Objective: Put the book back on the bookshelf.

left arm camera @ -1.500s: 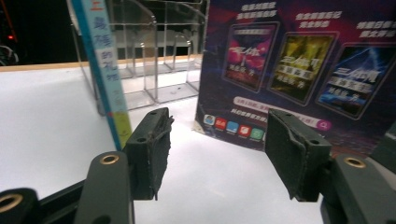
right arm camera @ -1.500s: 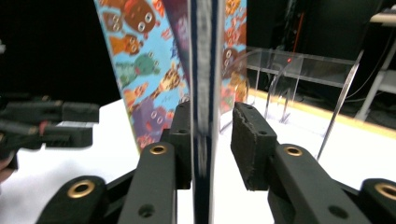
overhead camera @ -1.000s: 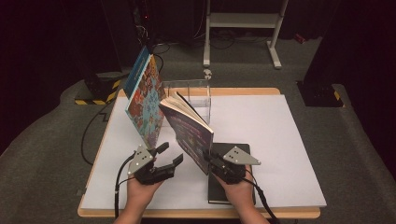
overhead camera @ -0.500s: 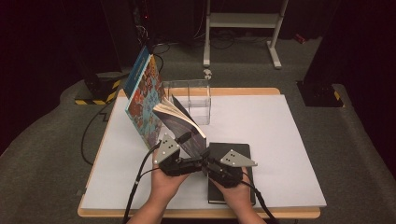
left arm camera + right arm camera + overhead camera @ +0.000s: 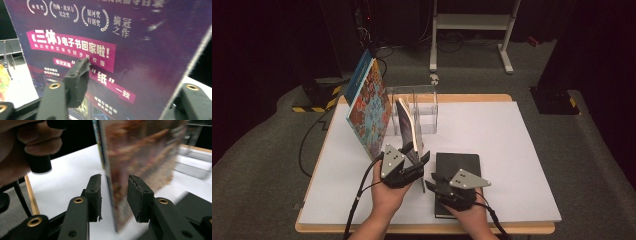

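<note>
A purple book (image 5: pixel 407 125) stands on edge on the white table, nearly upright. My left gripper (image 5: pixel 418 151) is at its near lower corner. Its jaws have just been closing. In the left gripper view the purple cover (image 5: pixel 140 37) lies between the jaws of my left gripper (image 5: pixel 137 75), and one pad (image 5: pixel 78 72) rests against it. My right gripper (image 5: pixel 433 179) sits just right of it, over a flat black notebook (image 5: pixel 459 170). Its jaws have just been opening. In the right gripper view the book's blurred edge (image 5: pixel 140 157) passes between the jaws of my right gripper (image 5: pixel 115 197) with a gap on each side.
A large colourful book (image 5: pixel 367 112) leans at the table's left. A clear acrylic holder (image 5: pixel 424 107) stands behind the purple book. The white table top (image 5: pixel 512 145) has free room to the right. The left hand (image 5: pixel 22 147) shows close by in the right gripper view.
My left gripper moved right from the bare table to the purple book and closed on it. The book swung from leaning to nearly upright. My right gripper's jaws have parted.
</note>
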